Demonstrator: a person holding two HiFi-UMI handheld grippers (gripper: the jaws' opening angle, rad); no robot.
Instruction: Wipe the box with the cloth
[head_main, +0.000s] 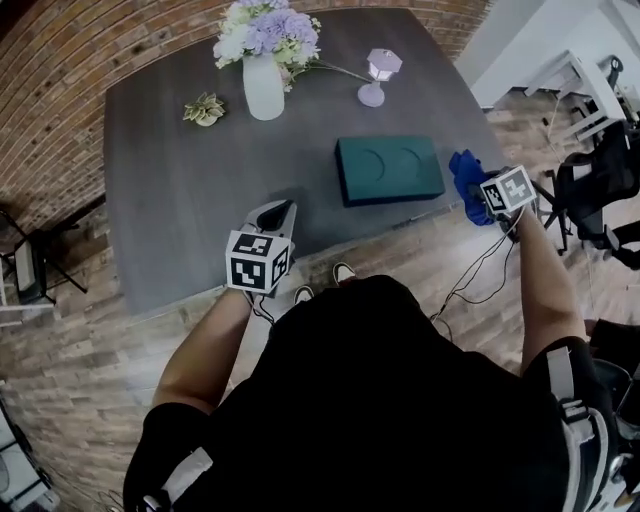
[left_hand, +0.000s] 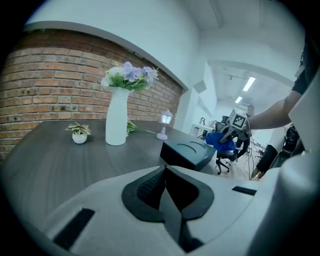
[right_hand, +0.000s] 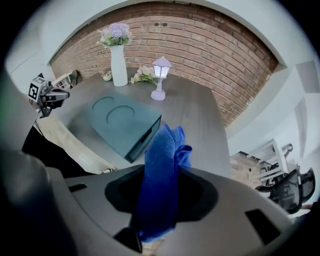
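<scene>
A dark teal box (head_main: 389, 169) with two round marks on its lid lies on the grey table (head_main: 180, 190), near the front right edge. My right gripper (head_main: 478, 187) hangs just off the table's right edge, right of the box, shut on a blue cloth (right_hand: 161, 175) that sticks up between its jaws. The cloth (head_main: 467, 180) shows bunched at the box's right side in the head view. My left gripper (head_main: 275, 215) hovers over the table's front edge, left of the box (left_hand: 186, 152), jaws closed together on nothing.
A white vase of flowers (head_main: 263, 80), a small potted plant (head_main: 205, 109) and a little lilac lantern (head_main: 378, 75) stand at the back of the table. Office chairs (head_main: 600, 185) stand on the wooden floor to the right. A brick wall runs behind.
</scene>
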